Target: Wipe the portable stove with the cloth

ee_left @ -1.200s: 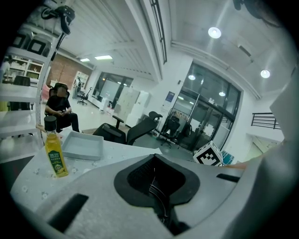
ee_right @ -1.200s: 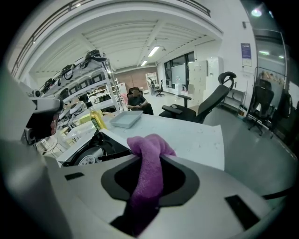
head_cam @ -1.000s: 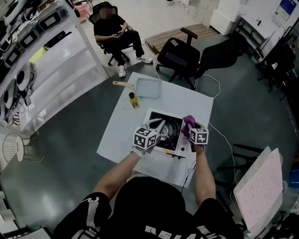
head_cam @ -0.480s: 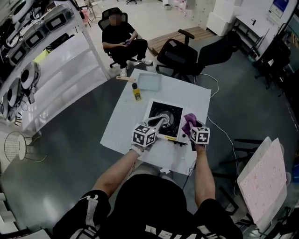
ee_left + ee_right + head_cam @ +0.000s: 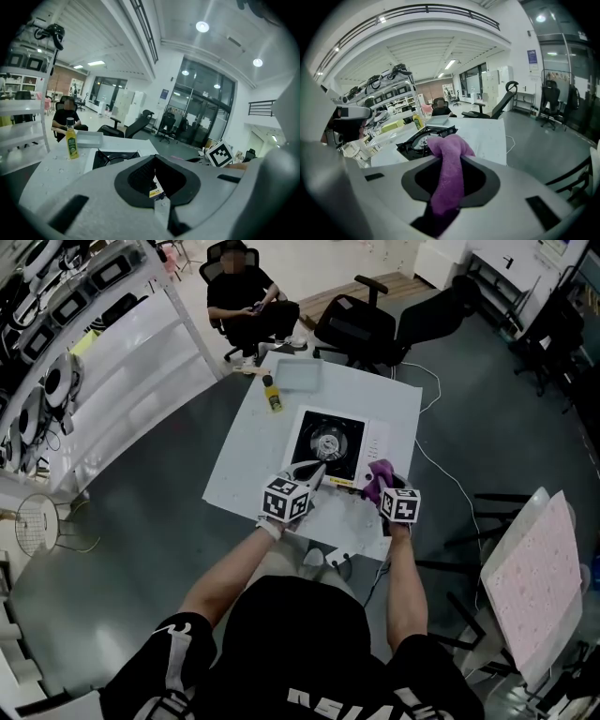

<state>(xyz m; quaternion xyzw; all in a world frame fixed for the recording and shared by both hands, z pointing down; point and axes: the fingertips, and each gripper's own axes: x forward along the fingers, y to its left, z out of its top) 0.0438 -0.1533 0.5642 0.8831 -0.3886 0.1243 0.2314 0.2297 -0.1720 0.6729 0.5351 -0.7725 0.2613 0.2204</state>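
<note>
A: Your right gripper (image 5: 450,157) has its jaws clamped on the purple cloth (image 5: 448,180). A tuft pokes out past the tips and the rest runs back through the grip.

B: Your left gripper (image 5: 157,164) has its jaws pressed together with nothing in them. Only a bit of the stove's edge shows through the window behind the tips.

A: In your head view the portable stove (image 5: 330,442) lies at twelve o'clock from both tools, on the white table (image 5: 248,479). Your cloth is at the stove's five o'clock corner, by the white control strip. Your left tool points at its seven o'clock edge.

B: I can't tell whether the cloth touches the casing there. I'd judge your wiping has barely begun, if at all, since the black top and the burner have no cloth on them.

A: So you have the cloth in hand, and the passes over the top and sides are still to do. The bottle (image 5: 273,396) and tray (image 5: 298,374), at the stove's eleven o'clock, are well apart from it.
</note>
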